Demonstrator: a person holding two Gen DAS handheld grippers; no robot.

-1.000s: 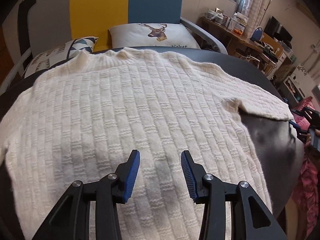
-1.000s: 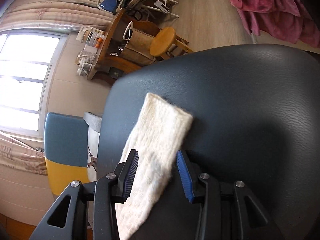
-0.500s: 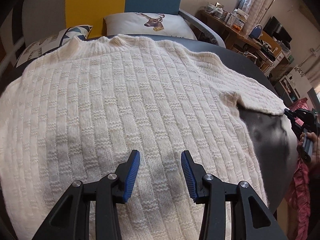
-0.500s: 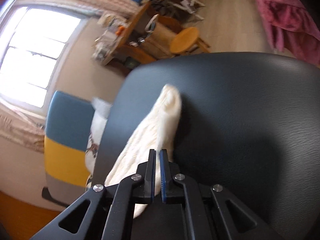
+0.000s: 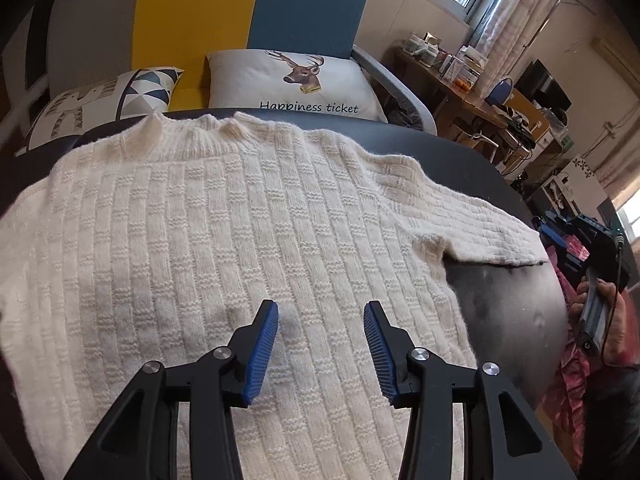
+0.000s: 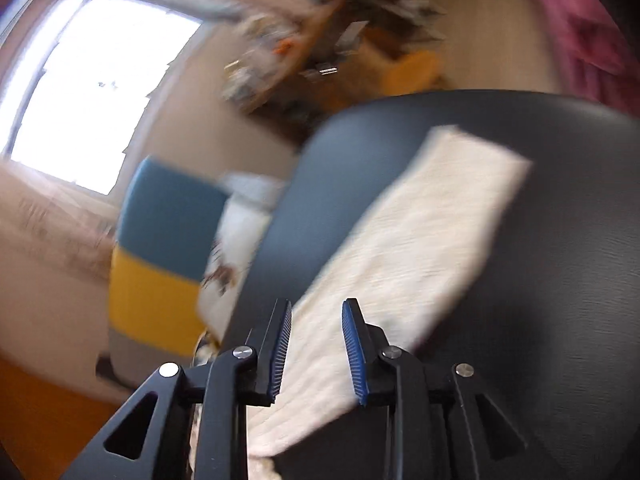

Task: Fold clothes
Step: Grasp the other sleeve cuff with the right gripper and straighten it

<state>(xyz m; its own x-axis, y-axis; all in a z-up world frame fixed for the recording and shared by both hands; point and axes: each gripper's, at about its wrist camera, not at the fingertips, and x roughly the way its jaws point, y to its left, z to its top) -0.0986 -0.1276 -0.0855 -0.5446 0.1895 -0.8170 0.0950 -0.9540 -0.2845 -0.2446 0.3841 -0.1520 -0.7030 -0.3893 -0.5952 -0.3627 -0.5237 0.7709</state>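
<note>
A cream knitted sweater (image 5: 224, 232) lies spread flat on a dark padded table (image 5: 512, 312), collar at the far side. My left gripper (image 5: 320, 308) hovers open over its lower body and holds nothing. The sweater's right sleeve (image 5: 472, 224) stretches out to the table's right edge. There a hand holds my right gripper (image 5: 576, 236). The right wrist view is blurred: my right gripper (image 6: 317, 304) is open, and the sleeve (image 6: 420, 232) lies flat on the table (image 6: 540, 320), running under the gap between the fingers.
A sofa with a yellow and blue back (image 5: 256, 12) and a deer-print pillow (image 5: 292, 80) stands behind the table. To the right are a cluttered wooden desk (image 5: 460, 84) and pink cloth (image 5: 568, 400) near the floor.
My right gripper was shut on the sleeve half a second ago and is now open, with the sleeve lying flat. The left gripper has drawn back a little over the sweater.
</note>
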